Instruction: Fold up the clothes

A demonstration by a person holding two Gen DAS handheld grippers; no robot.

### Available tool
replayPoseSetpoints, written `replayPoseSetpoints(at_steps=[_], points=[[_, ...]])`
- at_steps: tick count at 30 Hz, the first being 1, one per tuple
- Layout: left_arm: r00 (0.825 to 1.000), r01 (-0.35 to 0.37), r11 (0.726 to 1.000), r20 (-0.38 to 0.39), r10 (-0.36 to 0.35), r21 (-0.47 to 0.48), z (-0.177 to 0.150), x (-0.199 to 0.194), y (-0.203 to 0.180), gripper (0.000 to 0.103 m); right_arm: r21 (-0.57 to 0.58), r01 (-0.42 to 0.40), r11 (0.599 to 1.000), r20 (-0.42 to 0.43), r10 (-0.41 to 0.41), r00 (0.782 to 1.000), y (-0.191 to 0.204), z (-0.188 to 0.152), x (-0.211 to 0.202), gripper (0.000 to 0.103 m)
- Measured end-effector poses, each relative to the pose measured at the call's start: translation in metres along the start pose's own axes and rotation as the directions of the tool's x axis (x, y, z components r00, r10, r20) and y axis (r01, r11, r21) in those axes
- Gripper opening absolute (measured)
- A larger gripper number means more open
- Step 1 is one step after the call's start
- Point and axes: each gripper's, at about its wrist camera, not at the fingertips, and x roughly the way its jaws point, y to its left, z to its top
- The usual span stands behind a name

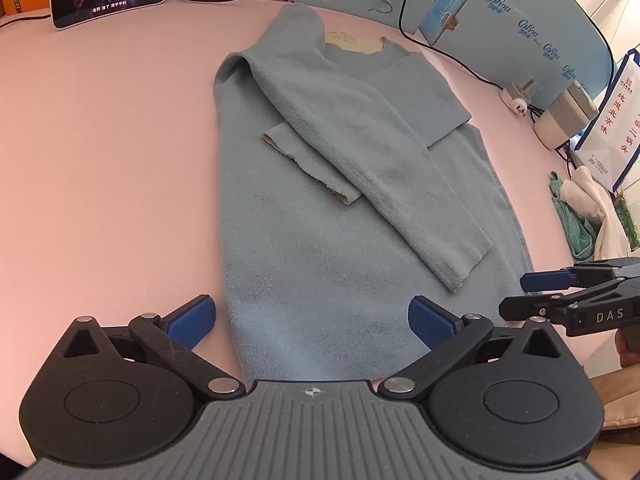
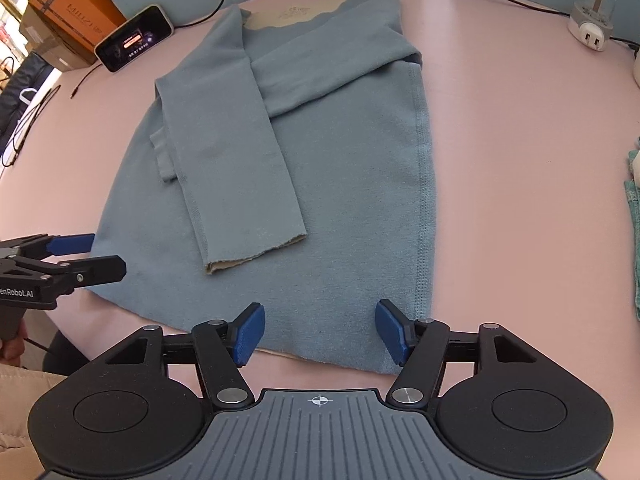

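Shirt (image 1: 320,248) hem is the nearest thing to both tools, lying right below the fingertips on the pink table (image 1: 100,160). Left gripper (image 1: 312,320) has its jaws spread wide, straddling the hem's left corner, nothing pinched. Right gripper (image 2: 318,332) has its jaws apart over the hem's right corner by the side seam, cloth between the pads but not clamped as far as I can see. Each hand is nearest its own corner (good setup for a two-corner pick, my read). Long axis runs straight away from the tools, hem near, collar (image 2: 296,14) far. Looks like soft blue-grey fleece, laid flat; both sleeves (image 1: 360,168) are already folded in and crossed over the chest, cuffs pointing back toward the hem. Likely next: bottom-to-top fold.
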Motion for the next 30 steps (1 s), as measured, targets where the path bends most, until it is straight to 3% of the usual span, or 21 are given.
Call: replayPoseSetpoints(at_steps=[12,30], points=[[0.999,0.016,1.000,-0.029,-0.016,0.010,0.004,0.003,0.003,0.103,-0.032,-0.013,0.999,-0.038,0.012,0.999,0.012,0.005,0.012,0.102],[0.999,0.042,0.999,-0.012,-0.043,-0.032,0.004,0.002,0.012,0.103,0.006,-0.044,0.999,-0.026,0.044,0.999,0.007,0.007,0.013,0.103]])
